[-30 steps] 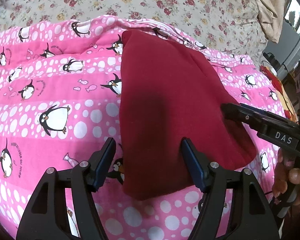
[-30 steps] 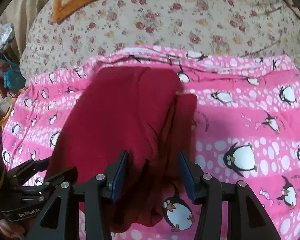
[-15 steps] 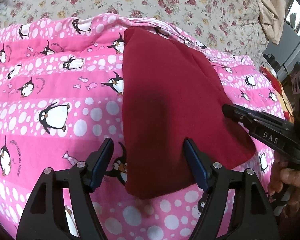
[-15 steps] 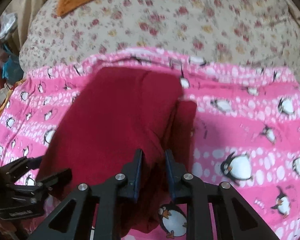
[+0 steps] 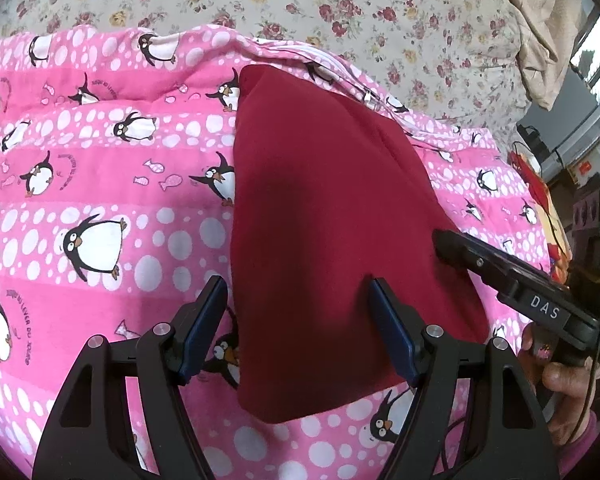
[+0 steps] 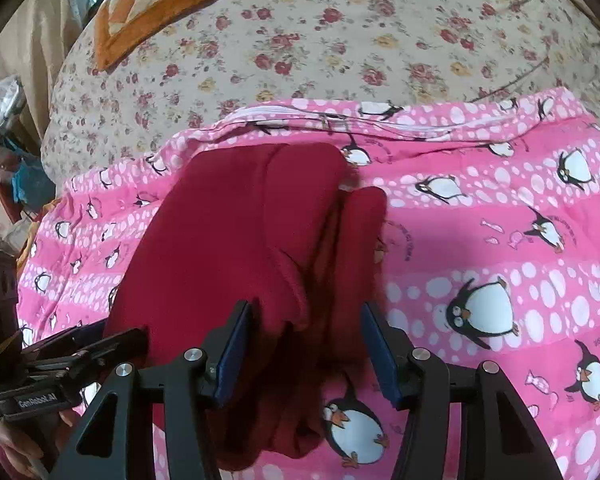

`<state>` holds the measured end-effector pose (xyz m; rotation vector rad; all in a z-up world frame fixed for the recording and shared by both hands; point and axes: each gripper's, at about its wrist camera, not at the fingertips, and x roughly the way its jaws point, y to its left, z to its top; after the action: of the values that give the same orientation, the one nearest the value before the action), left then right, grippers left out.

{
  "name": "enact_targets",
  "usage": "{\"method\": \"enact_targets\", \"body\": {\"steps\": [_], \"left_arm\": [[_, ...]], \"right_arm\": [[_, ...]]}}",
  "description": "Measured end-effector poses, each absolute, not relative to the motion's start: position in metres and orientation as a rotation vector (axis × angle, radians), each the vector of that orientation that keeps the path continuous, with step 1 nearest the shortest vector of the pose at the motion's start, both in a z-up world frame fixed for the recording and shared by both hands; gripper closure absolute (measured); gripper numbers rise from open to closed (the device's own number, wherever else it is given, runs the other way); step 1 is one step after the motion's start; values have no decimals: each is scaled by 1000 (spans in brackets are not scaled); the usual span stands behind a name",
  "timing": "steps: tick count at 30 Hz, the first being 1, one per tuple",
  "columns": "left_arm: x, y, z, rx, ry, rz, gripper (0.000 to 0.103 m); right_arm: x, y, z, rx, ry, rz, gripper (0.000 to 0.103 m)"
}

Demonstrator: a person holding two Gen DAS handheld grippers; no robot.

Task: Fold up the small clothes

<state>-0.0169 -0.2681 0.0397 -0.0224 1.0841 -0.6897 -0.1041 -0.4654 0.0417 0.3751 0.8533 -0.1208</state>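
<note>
The left gripper (image 5: 300,320) stands with its black, blue-padded jaws wide apart, low over the near left part of the dark red fleece garment (image 5: 324,220); the left pad sits just off the cloth's left edge over the blanket, the right pad over the cloth, and neither presses on it. The right gripper (image 6: 306,344) has just been opening: its jaws are now about half apart, with a bunched fold of the red cloth (image 6: 236,248) between them but not pinched. In the left wrist view the right gripper (image 5: 452,246) reaches in from the right, its tip at the garment's right edge, with the person's hand (image 5: 560,384) on its handle.

The garment lies folded on the pink penguin-print blanket (image 5: 100,184), its narrower end pointing away, with a loose flap beside the main fold on one side. Beyond the blanket's zipped edge is the cream bedsheet with red roses (image 6: 340,32), and farthest off an orange and white patterned cushion (image 6: 160,0).
</note>
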Motion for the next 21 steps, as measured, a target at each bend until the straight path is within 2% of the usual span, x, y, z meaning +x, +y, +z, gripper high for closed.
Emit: {"method": "enact_targets", "body": {"steps": [10, 16, 21], "left_arm": [[-3, -276, 46, -35, 1071, -688, 30], [0, -285, 38, -19, 1078, -678, 23], [3, -288, 34, -13, 1086, -689, 22]], "right_arm": [[-73, -472, 36, 443, 877, -136, 46], [-74, -457, 35, 297, 878, -157, 47], [-77, -466, 37, 350, 856, -156, 46]]}}
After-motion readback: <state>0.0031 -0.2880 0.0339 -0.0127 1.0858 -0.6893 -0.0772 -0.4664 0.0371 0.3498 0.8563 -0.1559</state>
